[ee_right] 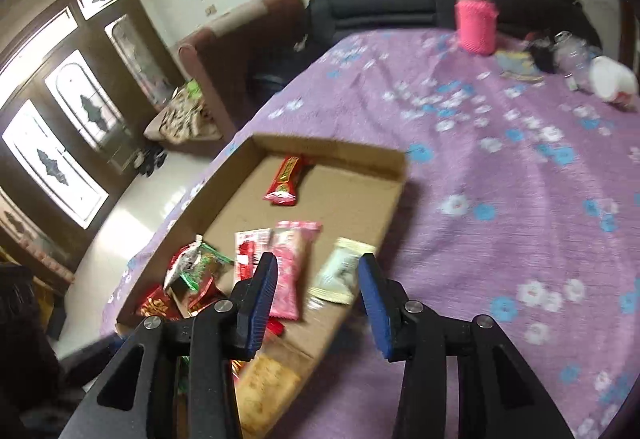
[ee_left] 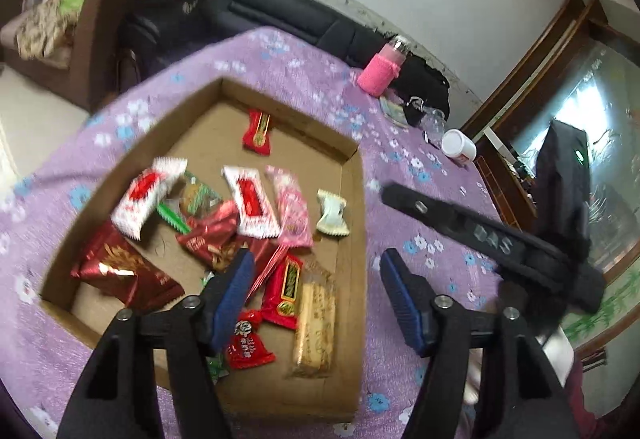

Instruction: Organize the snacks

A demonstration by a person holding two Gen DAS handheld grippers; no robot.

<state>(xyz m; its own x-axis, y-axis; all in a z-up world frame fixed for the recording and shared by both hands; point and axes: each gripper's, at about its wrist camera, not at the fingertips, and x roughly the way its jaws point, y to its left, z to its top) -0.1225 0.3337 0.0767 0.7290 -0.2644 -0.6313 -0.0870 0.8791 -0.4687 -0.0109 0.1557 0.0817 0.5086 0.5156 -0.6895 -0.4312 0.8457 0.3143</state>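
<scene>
A shallow cardboard box [ee_left: 352,223] lies on the purple flowered tablecloth and holds several wrapped snacks: a red bar [ee_left: 258,133] at the far end, white-and-red packs [ee_left: 252,201], a pink pack [ee_left: 292,211], a small cream pack [ee_left: 332,213], dark red packs [ee_left: 120,275] and a biscuit pack [ee_left: 314,327]. My left gripper [ee_left: 318,299] is open and empty above the box's near right part. My right gripper [ee_right: 318,299] is open and empty above the box's [ee_right: 332,147] near right edge, over the cream pack [ee_right: 342,273] and pink pack [ee_right: 290,267]. It also shows in the left wrist view [ee_left: 480,231].
A pink sleeved bottle [ee_left: 380,69] [ee_right: 476,21], a black item [ee_left: 424,91], a clear glass [ee_left: 434,121] and a white jar [ee_left: 458,147] [ee_right: 612,81] stand at the table's far side. A dark sofa [ee_left: 280,15] and a brown armchair [ee_left: 100,19] lie beyond the table.
</scene>
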